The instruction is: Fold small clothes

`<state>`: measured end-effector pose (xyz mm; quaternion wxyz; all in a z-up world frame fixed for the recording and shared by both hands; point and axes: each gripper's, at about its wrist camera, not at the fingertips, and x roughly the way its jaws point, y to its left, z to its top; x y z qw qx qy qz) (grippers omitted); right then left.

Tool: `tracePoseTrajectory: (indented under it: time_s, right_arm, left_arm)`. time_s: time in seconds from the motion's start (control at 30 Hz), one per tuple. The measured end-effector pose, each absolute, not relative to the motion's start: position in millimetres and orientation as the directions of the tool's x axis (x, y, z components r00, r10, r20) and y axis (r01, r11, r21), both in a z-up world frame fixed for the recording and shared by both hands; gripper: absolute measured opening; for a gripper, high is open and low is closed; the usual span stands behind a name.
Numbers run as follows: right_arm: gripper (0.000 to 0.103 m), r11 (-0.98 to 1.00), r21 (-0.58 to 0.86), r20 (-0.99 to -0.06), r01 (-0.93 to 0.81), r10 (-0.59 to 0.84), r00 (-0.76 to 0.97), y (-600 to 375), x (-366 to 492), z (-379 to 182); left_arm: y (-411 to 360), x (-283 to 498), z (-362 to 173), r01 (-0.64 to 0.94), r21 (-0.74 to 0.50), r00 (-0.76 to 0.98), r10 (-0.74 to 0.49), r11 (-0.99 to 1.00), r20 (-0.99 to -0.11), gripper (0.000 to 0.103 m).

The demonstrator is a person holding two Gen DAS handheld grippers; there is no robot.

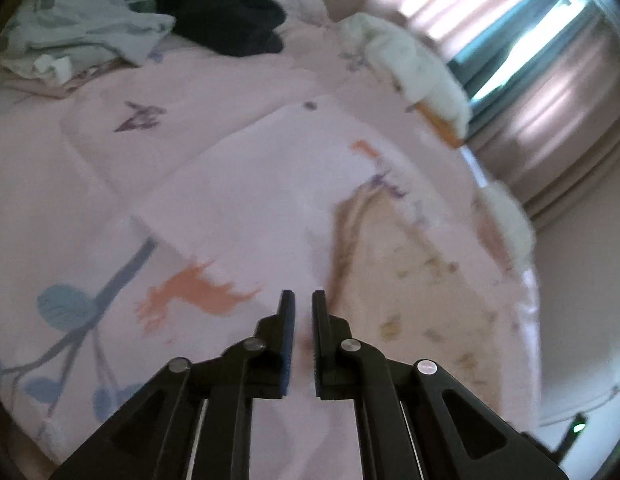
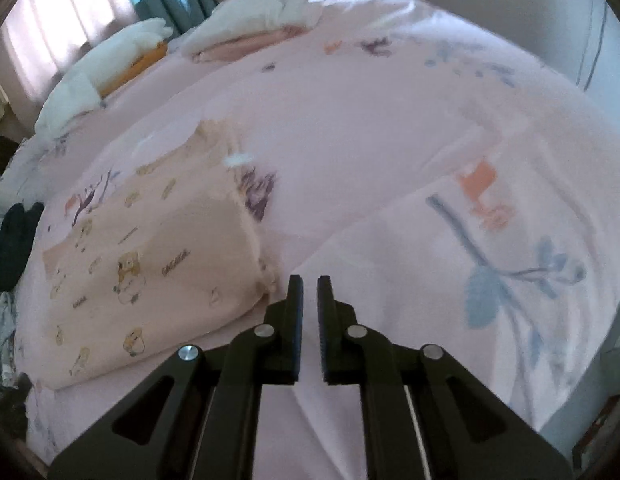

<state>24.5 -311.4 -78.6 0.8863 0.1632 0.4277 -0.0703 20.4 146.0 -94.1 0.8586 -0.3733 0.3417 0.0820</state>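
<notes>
Fingers on both tools look empty: the left gripper (image 1: 302, 300) has its pads drawn near together with only a thin slit of bedspread showing between them, and the right gripper (image 2: 309, 284) reads much the same, a narrow gap, nothing pinched. I have both hanging over the pink bedspread (image 2: 390, 128), angled down at it. Task's thing, as I judge it, is the peach printed garment (image 2: 150, 260), lying flat and squared off just left of the right gripper; the left wrist view shows it blurred to the right of that tool (image 1: 410, 272). It looks part-folded already, so I take the step in hand to be either one more fold or moving on. To do it well I would spread the fingers first, come in low at a corner or hem, pinch only the top layer's edge, carry both corners across level, then lay them on the far edge without dragging. Unsorted pieces wait far off: a dark garment (image 1: 226, 12) and pale crumpled clothes (image 1: 90, 28). No box or basket shows; folded white stacks (image 2: 262, 16) sit directly on the bed near the curtain (image 1: 550, 92)
</notes>
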Motion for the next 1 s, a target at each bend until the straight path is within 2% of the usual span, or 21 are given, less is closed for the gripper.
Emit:
tracePoseTrajectory:
  time_s: [0.1, 0.13, 0.17, 0.2, 0.23, 0.27, 0.3, 0.47, 0.6, 0.8, 0.97, 1.0]
  right_arm:
    - [0.014, 0.916, 0.308, -0.787, 0.259, 0.092, 0.61, -313, 27, -77]
    - [0.023, 0.914, 0.32, -0.785, 0.249, 0.109, 0.61, -309, 28, -77]
    - [0.029, 0.914, 0.323, -0.784, 0.246, 0.113, 0.611, -305, 28, -77]
    - [0.043, 0.911, 0.331, -0.784, 0.247, 0.119, 0.61, -302, 28, -77]
    - [0.055, 0.904, 0.35, -0.782, 0.243, 0.14, 0.607, -297, 28, -79]
    - [0.059, 0.893, 0.388, -0.775, 0.227, 0.182, 0.605, -293, 28, -82]
    - [0.062, 0.883, 0.416, -0.768, 0.217, 0.214, 0.603, -288, 28, -85]
    - [0.064, 0.785, 0.57, -0.738, 0.244, 0.358, 0.573, -278, 38, -108]
    - [0.064, 0.769, 0.601, -0.685, 0.216, 0.357, 0.634, -269, 45, -113]
    - [0.064, 0.639, 0.74, -0.551, 0.211, 0.396, 0.734, -272, 55, -123]
    - [0.064, 0.634, 0.748, -0.532, 0.195, 0.397, 0.748, -261, 70, -122]
    - [0.061, 0.63, 0.751, -0.531, 0.198, 0.397, 0.749, -261, 73, -122]
  left_arm:
    - [135, 33, -86, -0.354, -0.585, 0.767, -0.132, 0.73, -0.628, 0.003]
    - [128, 40, -85, -0.321, -0.587, 0.764, -0.163, 0.743, -0.624, 0.006]
    - [119, 47, -87, -0.278, -0.597, 0.755, -0.213, 0.753, -0.62, 0.019]
    - [113, 51, -91, -0.245, -0.607, 0.745, -0.254, 0.756, -0.617, 0.036]
    - [107, 54, -96, -0.224, -0.619, 0.735, -0.286, 0.753, -0.615, 0.045]
    - [104, 56, -102, -0.22, -0.63, 0.725, -0.307, 0.745, -0.616, 0.054]
    - [101, 58, -108, -0.227, -0.637, 0.713, -0.319, 0.737, -0.624, 0.054]
    - [91, 68, -114, -0.246, -0.594, 0.663, -0.314, 0.766, -0.68, 0.054]
    - [91, 66, -111, -0.211, -0.615, 0.674, -0.342, 0.76, -0.655, 0.055]
    - [90, 65, -111, -0.188, -0.615, 0.664, -0.363, 0.766, -0.654, 0.056]
    - [94, 63, -114, -0.169, -0.629, 0.657, -0.388, 0.759, -0.646, 0.056]
    - [96, 63, -116, -0.172, -0.631, 0.658, -0.389, 0.756, -0.645, 0.056]
